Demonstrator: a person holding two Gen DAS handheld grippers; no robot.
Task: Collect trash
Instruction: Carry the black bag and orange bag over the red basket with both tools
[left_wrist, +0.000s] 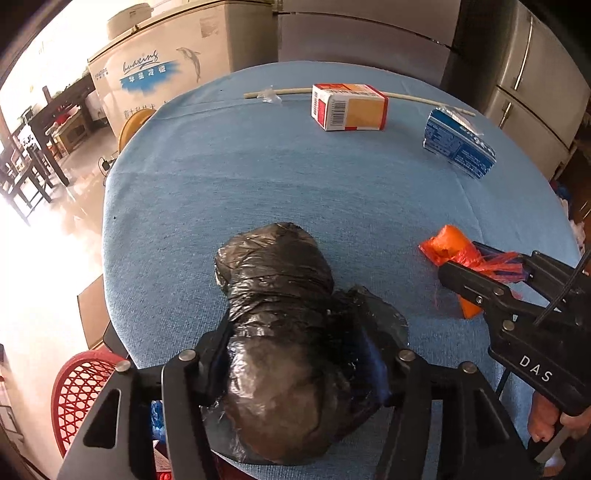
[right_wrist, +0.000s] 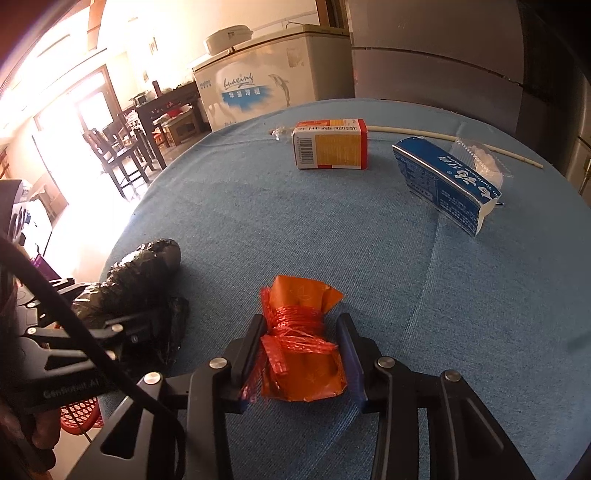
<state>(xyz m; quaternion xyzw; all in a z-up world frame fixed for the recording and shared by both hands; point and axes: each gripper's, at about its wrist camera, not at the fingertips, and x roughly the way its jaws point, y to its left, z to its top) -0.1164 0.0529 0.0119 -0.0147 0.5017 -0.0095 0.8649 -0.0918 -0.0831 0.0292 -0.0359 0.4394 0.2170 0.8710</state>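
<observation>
1. Orange plastic, rolled into a short bundle and bound round its middle with red string, is the roll of bags (right_wrist: 301, 347); it lies on the blue tablecloth (right_wrist: 280, 221) at lower centre of the right wrist view, its loose flat ends sticking out above and below the binding.
2. The right gripper (right_wrist: 301, 341) has its fingers (right_wrist: 251, 343) set on either side of the roll. The left one touches the red string, while the right one stands just beside the bundle, so the jaws are partly closed around it; I cannot tell if they squeeze it.
3. Black, crinkled and glossy, the rolled bin bag (left_wrist: 275, 295) fills the lower centre of the left wrist view, lying on the cloth and running back between the fingers.
4. The left gripper (left_wrist: 291, 354) is closed on that bag, whose plastic bulges out between and over the fingers.
5. In the upper part of the left wrist view, an orange-and-white carton (left_wrist: 349, 107) lies on its side, a blue carton (left_wrist: 458, 142) sits to its right, and a pale stick (left_wrist: 424, 99) runs behind both.
</observation>
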